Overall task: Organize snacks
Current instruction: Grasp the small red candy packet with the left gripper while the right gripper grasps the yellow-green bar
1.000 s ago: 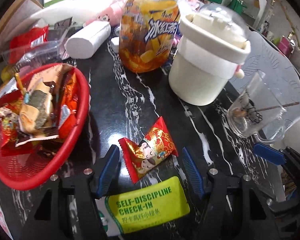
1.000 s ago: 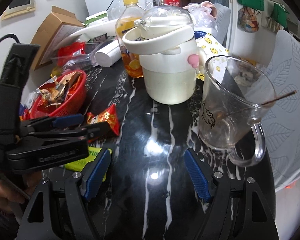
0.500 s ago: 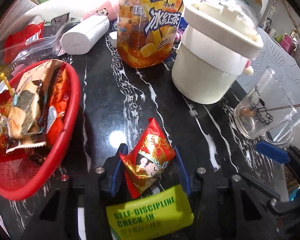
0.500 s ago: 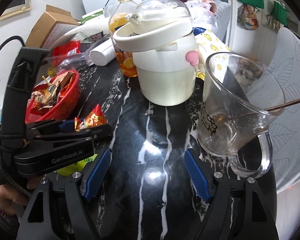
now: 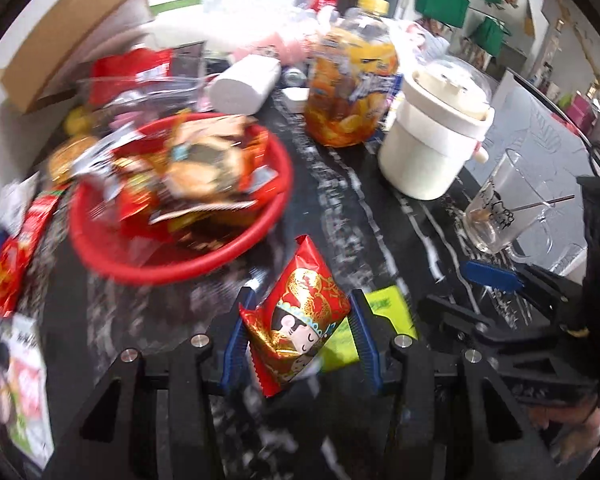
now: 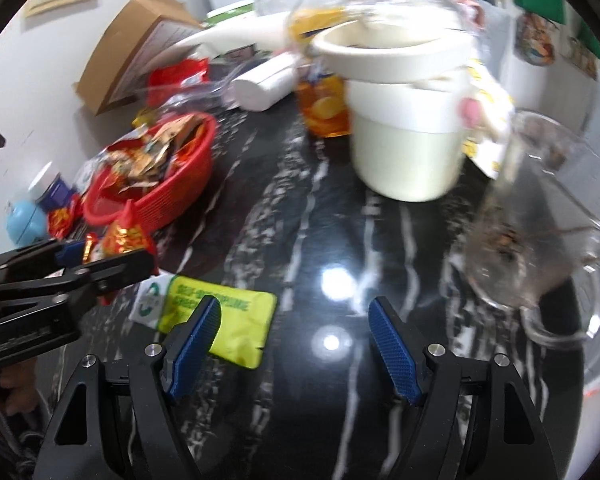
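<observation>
The left gripper (image 5: 298,334) clamps a red-and-gold foil snack packet (image 5: 296,320), long axis pointing toward the red plastic basket (image 5: 188,270) up-left; the right gripper (image 6: 294,344) gapes empty.

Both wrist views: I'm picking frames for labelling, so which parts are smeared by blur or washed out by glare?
Left wrist view: red basket and tabletop streaked by motion blur, while the red snack packet in the left hand-held gripper stays sharp. Right wrist view: white pot and glass mug smeared; lamp glare spots on the black marble table.
</observation>
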Motion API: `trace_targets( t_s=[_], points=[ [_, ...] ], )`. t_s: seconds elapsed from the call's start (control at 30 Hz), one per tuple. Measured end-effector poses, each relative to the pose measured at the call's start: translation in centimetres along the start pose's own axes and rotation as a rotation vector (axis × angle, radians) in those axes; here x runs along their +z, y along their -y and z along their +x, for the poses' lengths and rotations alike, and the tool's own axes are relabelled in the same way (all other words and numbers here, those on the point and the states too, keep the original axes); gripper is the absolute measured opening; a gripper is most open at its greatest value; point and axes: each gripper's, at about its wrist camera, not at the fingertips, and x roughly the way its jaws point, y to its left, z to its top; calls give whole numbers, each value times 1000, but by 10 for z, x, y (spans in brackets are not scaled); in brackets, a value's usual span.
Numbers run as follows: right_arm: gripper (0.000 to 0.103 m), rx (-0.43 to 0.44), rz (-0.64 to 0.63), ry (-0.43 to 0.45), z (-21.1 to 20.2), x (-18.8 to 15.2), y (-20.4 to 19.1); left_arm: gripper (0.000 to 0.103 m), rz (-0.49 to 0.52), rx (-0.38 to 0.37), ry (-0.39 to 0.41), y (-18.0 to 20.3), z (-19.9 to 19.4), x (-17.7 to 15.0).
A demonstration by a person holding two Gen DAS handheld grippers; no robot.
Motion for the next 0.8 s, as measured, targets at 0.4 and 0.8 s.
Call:
trace_targets(
  t_s=[0.4, 0.8],
  points=[
    [81, 189, -296, -91, 33, 16, -45, 46, -121, 54, -26, -44, -15, -33],
    [81, 256, -549, -234, 61, 15, -76, 46, -158, 48, -43, -51, -16, -44]
  ],
)
